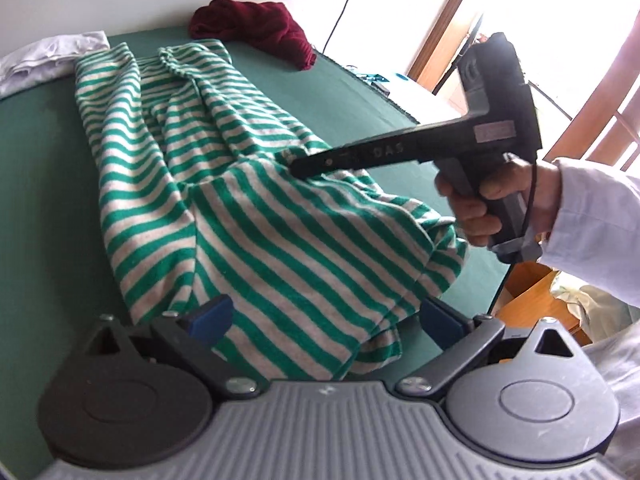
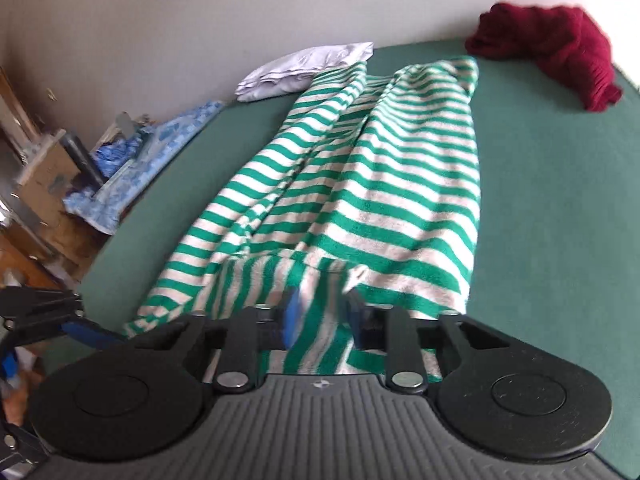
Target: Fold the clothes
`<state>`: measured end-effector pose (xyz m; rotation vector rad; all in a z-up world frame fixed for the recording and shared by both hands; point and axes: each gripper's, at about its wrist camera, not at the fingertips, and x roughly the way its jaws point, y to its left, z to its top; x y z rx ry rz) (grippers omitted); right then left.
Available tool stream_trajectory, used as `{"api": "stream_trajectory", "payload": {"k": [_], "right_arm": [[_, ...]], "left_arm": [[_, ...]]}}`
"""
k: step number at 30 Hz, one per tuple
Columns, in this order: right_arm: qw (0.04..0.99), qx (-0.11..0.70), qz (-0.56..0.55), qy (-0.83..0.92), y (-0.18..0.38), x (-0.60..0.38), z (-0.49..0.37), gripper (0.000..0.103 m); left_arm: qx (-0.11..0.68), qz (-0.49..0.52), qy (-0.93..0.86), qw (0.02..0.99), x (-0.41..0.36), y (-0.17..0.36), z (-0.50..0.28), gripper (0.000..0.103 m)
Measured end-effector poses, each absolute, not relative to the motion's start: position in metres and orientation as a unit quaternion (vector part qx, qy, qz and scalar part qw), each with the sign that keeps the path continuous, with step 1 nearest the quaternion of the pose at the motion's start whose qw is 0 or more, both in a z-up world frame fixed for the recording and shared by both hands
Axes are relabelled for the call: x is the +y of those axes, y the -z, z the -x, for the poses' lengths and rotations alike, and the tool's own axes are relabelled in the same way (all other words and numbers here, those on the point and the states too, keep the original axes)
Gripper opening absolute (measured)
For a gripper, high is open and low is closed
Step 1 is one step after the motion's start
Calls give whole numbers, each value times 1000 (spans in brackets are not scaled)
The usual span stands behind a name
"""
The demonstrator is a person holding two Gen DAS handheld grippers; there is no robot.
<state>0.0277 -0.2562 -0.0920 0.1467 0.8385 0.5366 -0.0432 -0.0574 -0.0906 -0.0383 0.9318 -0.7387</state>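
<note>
Right gripper [image 2: 320,316] apparently clenched on the striped garment [image 2: 360,184]; left gripper [image 1: 326,314] released. Fold beginning; next, left grasps the near edge.

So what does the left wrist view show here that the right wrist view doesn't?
Only the left wrist view shows the right gripper from outside, its fingers closed on a fold of the striped garment, with the hand, white sleeve and bright window; the left gripper stands open over the hem. Only the right wrist view shows the blue patterned cloth and boxes beside the bed. Both show the striped garment, maroon garment, white cloth and green surface.
</note>
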Motion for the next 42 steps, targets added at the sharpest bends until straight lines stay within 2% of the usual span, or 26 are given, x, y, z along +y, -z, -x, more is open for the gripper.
{"api": "stream_trajectory", "payload": {"k": [1,3,7,10,13,14,15,16,17,18,22,24,25,26,32,35,40,42], "right_arm": [[880,394,-82,-252,87,-262,-24,3],[886,373,-124,-244,72,-278,-15,3],[899,352,-127,-228,48,-296,4,3],[900,369,-120,-201,64,-298,3,4],[880,409,-150,-191,92,-297,-3,17],[874,412,-167,-199,91,-300,3,28],[867,413,-184,-208,89,-303,10,34],[861,414,-202,-217,87,-306,17,45],[854,414,-219,-226,85,-309,24,50],[847,415,-236,-235,84,-312,31,50],[838,445,-188,-255,84,-299,56,51],[843,444,-163,-256,87,-291,64,39],[850,439,-145,-253,88,-286,66,18],[856,434,-127,-250,90,-281,67,6],[883,354,-146,-272,40,-294,71,5],[887,349,-154,-260,26,-311,85,5],[873,428,-119,-199,74,-314,86,6],[875,428,-122,-191,77,-311,84,10]], "left_arm": [[444,17,347,826,-57,93,43,100],[448,20,356,820,-57,96,47,100],[439,27,386,811,-64,90,56,100],[429,8,397,811,-73,88,59,101],[440,-11,381,813,-74,91,57,101],[441,-18,373,816,-71,90,57,101],[439,-22,367,820,-65,89,59,101],[438,-22,362,823,-59,88,61,101],[438,-20,356,825,-53,88,63,102],[441,-20,347,827,-48,90,65,102],[448,-20,328,831,-40,99,69,102],[447,-27,327,832,-44,101,69,102],[447,-33,328,832,-47,100,69,102],[445,-37,331,831,-50,98,68,102],[417,-32,370,830,-58,71,70,102],[423,-31,379,822,-64,76,71,102],[454,-14,388,802,-67,97,64,102],[462,-15,390,796,-67,103,62,102]]}}
